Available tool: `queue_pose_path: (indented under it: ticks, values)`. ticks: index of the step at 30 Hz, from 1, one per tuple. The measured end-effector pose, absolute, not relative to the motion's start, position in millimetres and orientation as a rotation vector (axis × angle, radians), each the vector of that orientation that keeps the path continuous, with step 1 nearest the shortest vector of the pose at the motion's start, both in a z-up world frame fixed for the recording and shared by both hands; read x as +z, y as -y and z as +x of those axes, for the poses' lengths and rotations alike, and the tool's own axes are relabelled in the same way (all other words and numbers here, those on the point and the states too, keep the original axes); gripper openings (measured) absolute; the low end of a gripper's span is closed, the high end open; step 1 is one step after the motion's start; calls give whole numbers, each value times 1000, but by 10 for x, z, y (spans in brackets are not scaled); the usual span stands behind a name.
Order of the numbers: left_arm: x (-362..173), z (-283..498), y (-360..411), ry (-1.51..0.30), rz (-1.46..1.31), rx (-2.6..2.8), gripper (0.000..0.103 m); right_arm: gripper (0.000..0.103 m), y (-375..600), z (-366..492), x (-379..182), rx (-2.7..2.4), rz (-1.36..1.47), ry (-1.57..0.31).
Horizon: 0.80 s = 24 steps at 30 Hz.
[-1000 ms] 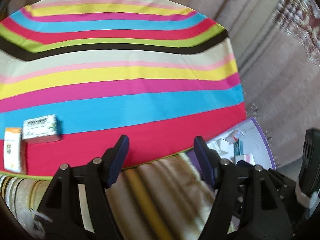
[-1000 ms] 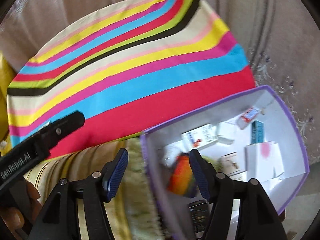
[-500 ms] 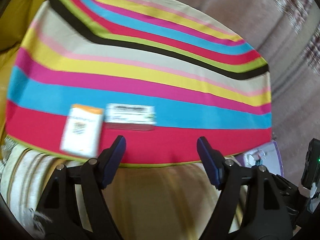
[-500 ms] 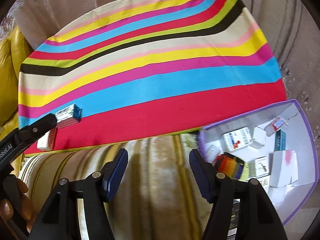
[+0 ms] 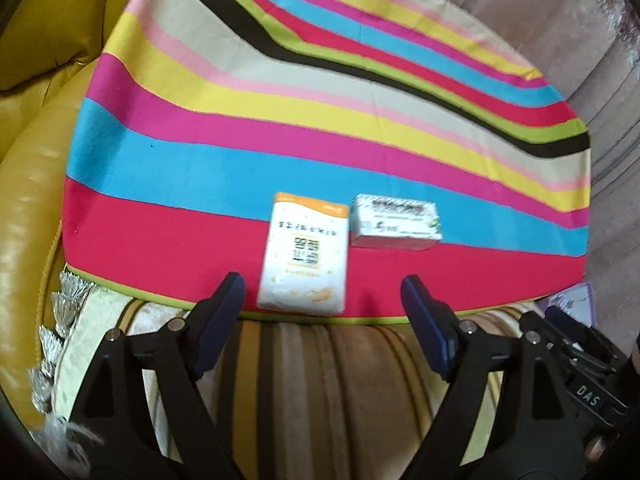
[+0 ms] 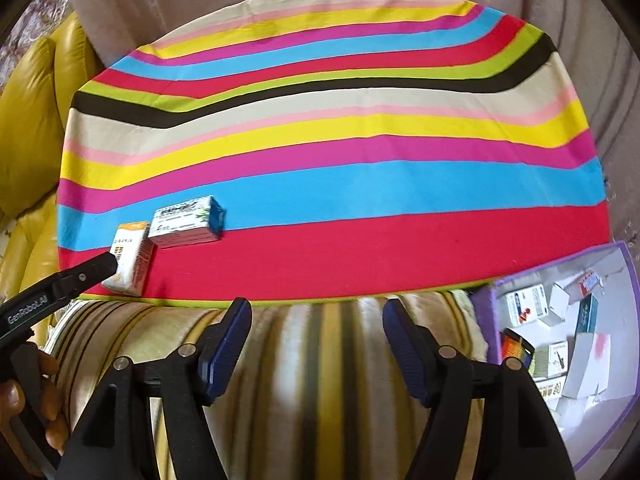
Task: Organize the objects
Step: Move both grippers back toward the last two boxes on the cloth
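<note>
Both small boxes used to sit at the far left edge of the left camera's picture, and now they lie right in front of the left tongs [image 5: 322, 296], which have swung over to them. Those tongs are wide and opening, and nothing is pinched between the blue pads. Just past the tips lies the white box with the orange top [image 5: 304, 256], flat on the red stripe at the near edge of the striped tabletop [image 5: 360, 92]. Right next to it, on its right, is the white and green box [image 5: 396, 222], lying where the red and blue stripes meet. The right tongs [image 6: 316, 324] are about half wide and opening too, with nothing between them. They hang over a striped cloth [image 6: 320, 380] in front of the tabletop. In the right camera's picture the two boxes are far off to the left, and one arm of the left tongs comes in beside the orange-topped box. Off to the right is a purple box [image 6: 486, 320] with many little packets inside. A yellow sofa [image 5: 44, 92] is on the left.
</note>
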<state>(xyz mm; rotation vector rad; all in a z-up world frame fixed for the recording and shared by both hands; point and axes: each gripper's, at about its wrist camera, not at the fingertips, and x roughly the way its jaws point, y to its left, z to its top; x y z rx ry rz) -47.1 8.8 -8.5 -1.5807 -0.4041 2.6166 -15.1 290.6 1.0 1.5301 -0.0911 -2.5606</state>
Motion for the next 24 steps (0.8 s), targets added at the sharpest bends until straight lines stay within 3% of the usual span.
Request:
queue_pose_path:
  ticks: [15,22,24]
  values:
    - [-340,-762,-71,238,-1717,2571,83,71,-2258,-386,-43,-2514,1487,-47]
    - [-338,-721,-7,251,-1689,2616,57,77,-2078,-498,-61,-2521,1465,-70]
    - [-329,-686,94,340,-1668,2628,57,79,-2020,-530,-61,-2528,1453,-76]
